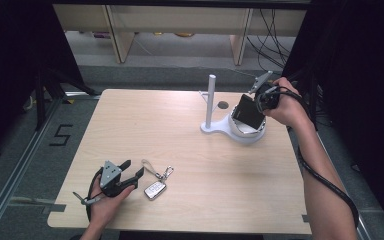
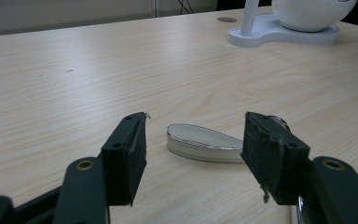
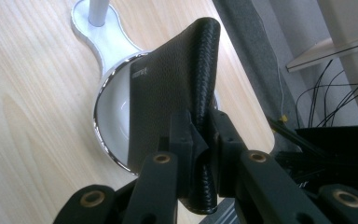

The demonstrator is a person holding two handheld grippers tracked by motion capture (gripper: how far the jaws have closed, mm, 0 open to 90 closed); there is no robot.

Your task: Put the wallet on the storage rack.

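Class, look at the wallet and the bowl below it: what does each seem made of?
Wallet: dark leather or imitation, going by its pebbled grain; the right claw pinches it. Bowl: glossy white, likely plastic or ceramic, with a shiny chrome-look rim.

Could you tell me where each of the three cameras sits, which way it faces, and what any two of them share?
High view: above the person's side, looking forward and down on the table; both forearms, left gripper, right gripper.
Left gripper view: rides the left gripper, low over the wood, facing the key fob between open jaws.
Right gripper view: rides the right gripper, looking down at the black wallet it clamps over the white bowl.
Shared: all three see the white stand.
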